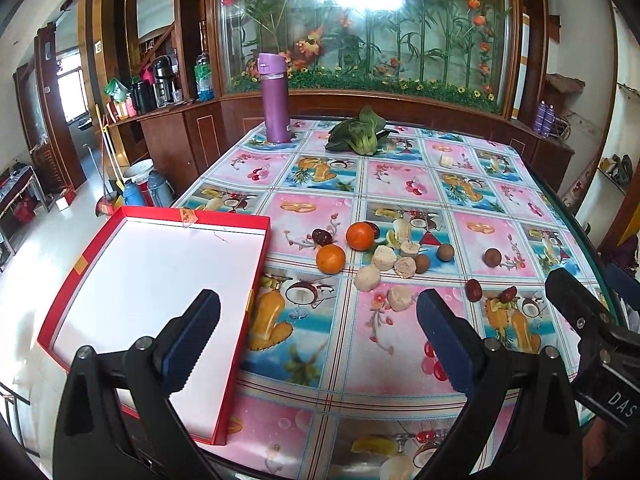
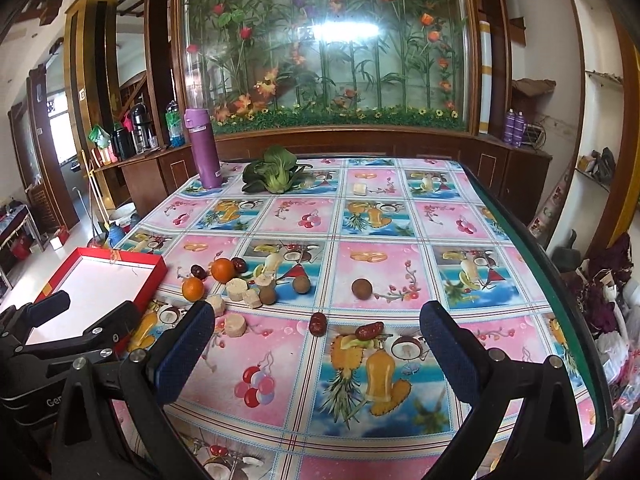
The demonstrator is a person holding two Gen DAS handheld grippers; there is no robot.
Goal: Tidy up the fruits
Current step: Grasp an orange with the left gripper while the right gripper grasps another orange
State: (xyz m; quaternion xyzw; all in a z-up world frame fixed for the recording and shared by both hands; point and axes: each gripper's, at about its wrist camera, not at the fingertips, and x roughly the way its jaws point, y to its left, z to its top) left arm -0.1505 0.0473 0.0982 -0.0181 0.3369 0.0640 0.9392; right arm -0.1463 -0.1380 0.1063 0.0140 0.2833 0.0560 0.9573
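Red box with white inside, orange oranges, purple flask, pink-and-blue fruit-print tablecloth.

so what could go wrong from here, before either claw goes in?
1. The red box overhangs the table's near-left edge; loading its outer end could tip it off.
2. The oranges and brown round fruits are round and loose; a nudge from an open claw could roll them toward the table edge.
3. Red dates and pale chunks lie crowded together, so the left claw may catch two at once.
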